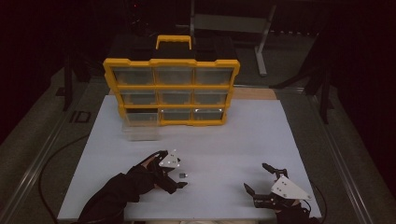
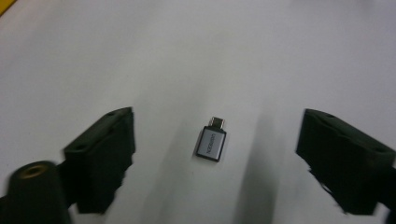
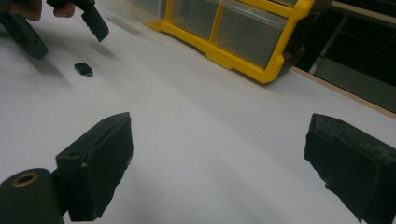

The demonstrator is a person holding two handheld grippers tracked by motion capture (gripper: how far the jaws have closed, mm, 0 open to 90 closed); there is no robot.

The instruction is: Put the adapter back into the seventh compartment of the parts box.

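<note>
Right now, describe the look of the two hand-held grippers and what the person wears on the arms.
Each gripper has two chunky black jaws with blocky matte pads. The left gripper and the right gripper each carry a pale grey three-cornered plate dotted with small dark marks. The left arm wears a black sleeve and a dark glove. In the gripper views a black cylinder with a brass-coloured insert sits beside one jaw.

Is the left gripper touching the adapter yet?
Apart. The left gripper view shows the adapter lying on the table between the left gripper's open jaws, with bare table on both sides of it.
</note>
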